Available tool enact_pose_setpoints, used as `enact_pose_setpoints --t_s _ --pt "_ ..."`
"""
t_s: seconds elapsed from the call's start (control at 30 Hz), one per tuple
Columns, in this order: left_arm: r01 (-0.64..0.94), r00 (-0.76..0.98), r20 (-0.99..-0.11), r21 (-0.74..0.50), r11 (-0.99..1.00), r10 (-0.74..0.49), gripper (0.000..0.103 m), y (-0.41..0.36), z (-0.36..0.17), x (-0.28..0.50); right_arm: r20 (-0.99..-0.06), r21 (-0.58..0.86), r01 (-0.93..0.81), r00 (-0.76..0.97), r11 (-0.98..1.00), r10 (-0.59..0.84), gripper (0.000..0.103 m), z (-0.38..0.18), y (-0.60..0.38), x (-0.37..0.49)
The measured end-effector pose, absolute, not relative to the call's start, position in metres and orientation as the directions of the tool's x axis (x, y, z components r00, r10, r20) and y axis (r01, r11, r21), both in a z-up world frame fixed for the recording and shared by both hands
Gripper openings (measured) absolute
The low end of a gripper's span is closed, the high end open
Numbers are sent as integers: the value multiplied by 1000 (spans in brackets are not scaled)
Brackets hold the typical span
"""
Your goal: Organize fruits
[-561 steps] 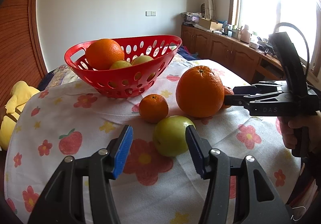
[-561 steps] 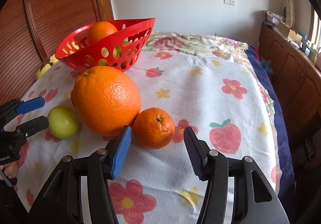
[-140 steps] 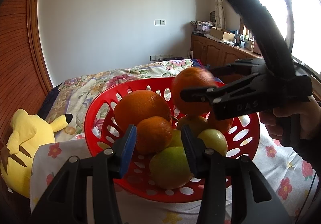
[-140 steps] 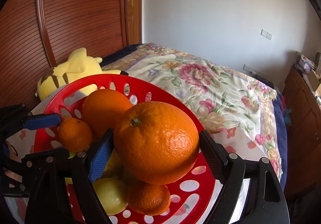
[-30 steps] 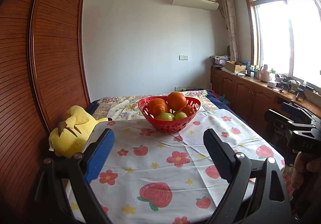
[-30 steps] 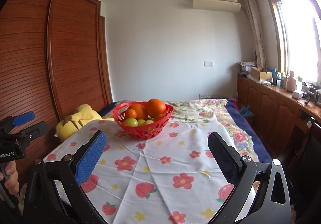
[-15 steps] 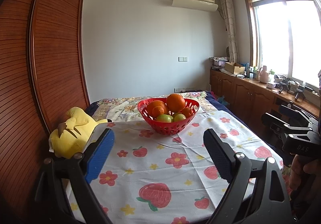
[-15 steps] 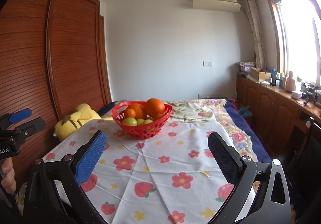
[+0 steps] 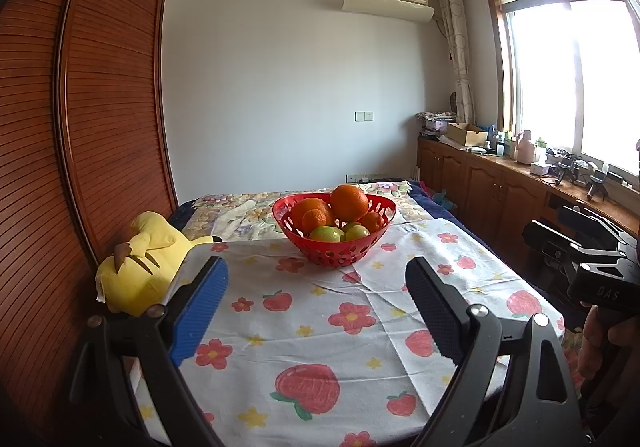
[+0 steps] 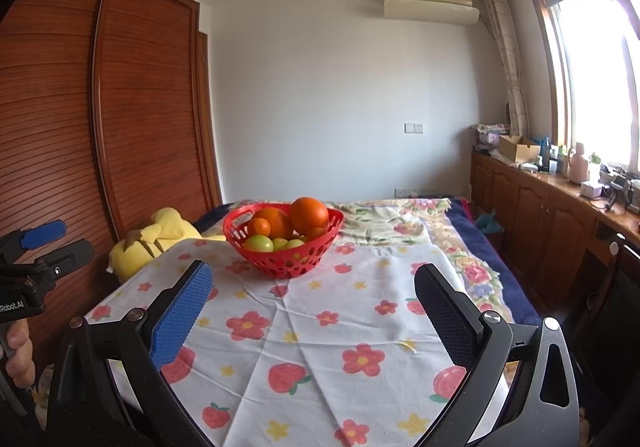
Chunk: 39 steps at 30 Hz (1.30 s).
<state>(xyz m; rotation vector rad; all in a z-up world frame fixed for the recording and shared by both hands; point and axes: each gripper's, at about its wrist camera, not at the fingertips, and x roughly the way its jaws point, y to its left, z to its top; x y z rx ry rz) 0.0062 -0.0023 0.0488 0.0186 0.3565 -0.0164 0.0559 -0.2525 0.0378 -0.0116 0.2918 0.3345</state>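
A red perforated basket [image 9: 340, 253] [image 10: 286, 265] stands at the far end of the flowered cloth. It holds a large orange [image 9: 349, 202] [image 10: 309, 215] on top, more oranges and green fruits [image 9: 327, 234] [image 10: 259, 243]. My left gripper [image 9: 316, 289] stands open and empty over the near end of the cloth, well short of the basket. My right gripper [image 10: 314, 295] is likewise open with nothing between its fingers. Each gripper shows at the edge of the other's view.
A yellow plush toy [image 9: 144, 261] [image 10: 156, 243] lies at the cloth's left edge against the wooden wardrobe [image 9: 60, 167]. The flowered cloth [image 9: 320, 307] lies on a bed. Wooden cabinets [image 10: 560, 223] with clutter run along the right under the window.
Both views have shifted slightly, the basket sitting a touch lower and more to the left in the frames. Both grippers stay open and empty.
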Motion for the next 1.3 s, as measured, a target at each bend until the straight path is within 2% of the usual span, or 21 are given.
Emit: enact_pose_setpoints --t_s 1.3 --pt "26 940 -339 16 1000 -19 91 -6 49 3 -281 35 -324 904 945 321 103 37 -253 55"
